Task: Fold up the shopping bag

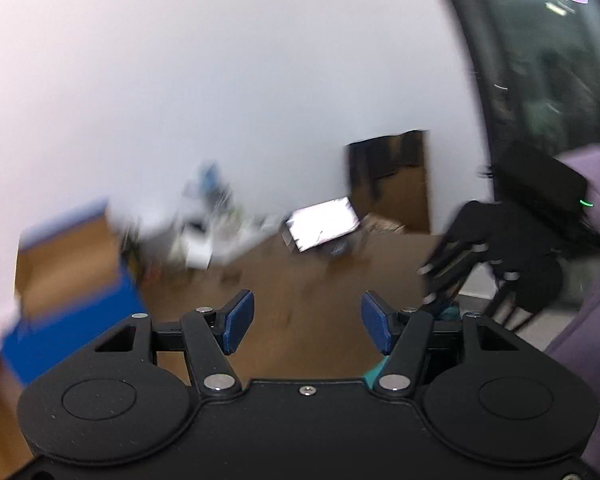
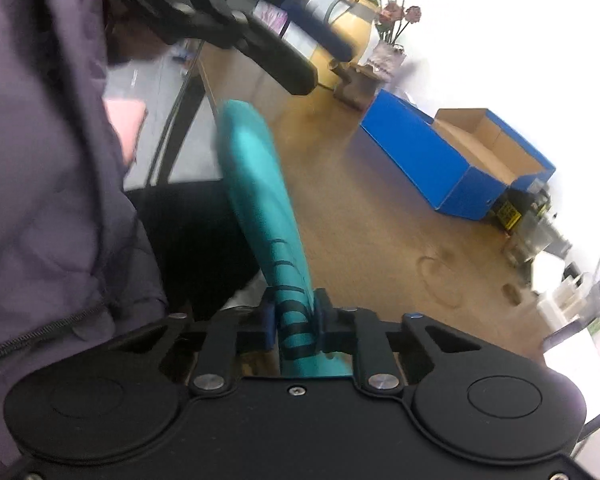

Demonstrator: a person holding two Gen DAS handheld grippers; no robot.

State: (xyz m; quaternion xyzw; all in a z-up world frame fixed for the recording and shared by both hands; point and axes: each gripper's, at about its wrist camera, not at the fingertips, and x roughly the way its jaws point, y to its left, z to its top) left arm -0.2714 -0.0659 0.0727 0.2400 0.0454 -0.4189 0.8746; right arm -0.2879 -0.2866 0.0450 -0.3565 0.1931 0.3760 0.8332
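Clamping a teal fabric shopping bag [image 2: 264, 200] with black printed markings, our right gripper [image 2: 295, 326] has its blue-padded jaws pressed tight on the cloth. From the jaws the bag stretches forward as a narrow, bunched strip, blurred towards its far end, over the near edge of the brown wooden tabletop [image 2: 380, 240]. A small patch of the same teal cloth shows in the left wrist view, just right of and below our left gripper [image 1: 308, 322], close under its right finger.

Our left gripper has its jaws spread wide with nothing between the blue pads [image 1: 238, 322]; only bare tabletop lies ahead of them.

Ahead and to the right of the right jaws stands a blue cardboard box [image 2: 420, 156] with an open brown inside. Beyond it, further ahead, we see a yellow jug [image 2: 354, 30] and a vase of pink flowers [image 2: 392, 20], both near the table's far end. Left of the right jaws hangs a purple-grey jacket sleeve [image 2: 52, 160]. In the left wrist view a lit tablet screen [image 1: 324, 224] lies well ahead of the jaws, heavily blurred.
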